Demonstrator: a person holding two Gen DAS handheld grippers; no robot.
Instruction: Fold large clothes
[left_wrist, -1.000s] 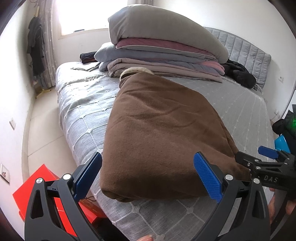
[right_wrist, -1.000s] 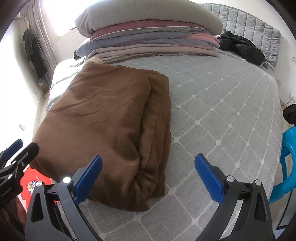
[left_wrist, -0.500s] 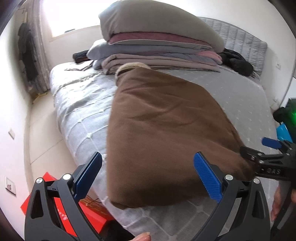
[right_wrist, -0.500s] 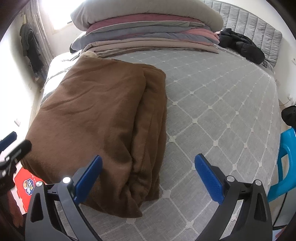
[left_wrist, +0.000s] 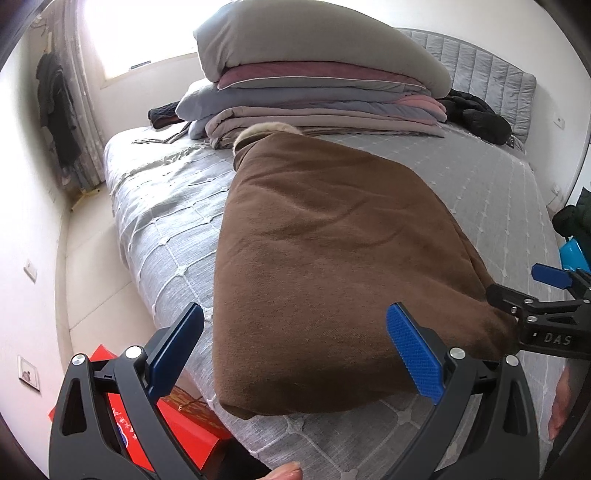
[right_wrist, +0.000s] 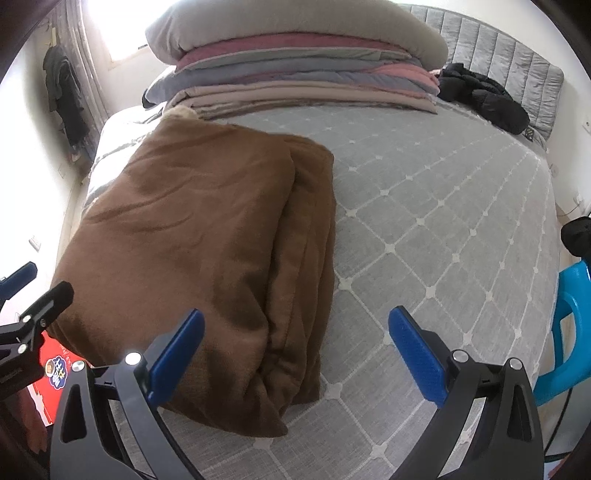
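A folded brown coat (left_wrist: 332, 258) (pale fur collar at its far end) lies on the near left part of the bed (right_wrist: 443, 229). Left gripper (left_wrist: 295, 347) and right gripper (right_wrist: 295, 347) both gape wide, holding nothing.

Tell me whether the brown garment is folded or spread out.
Folded. The brown garment lies as a compact bundle on the bed, stacked layers showing along its right edge; neither gripper holds it.
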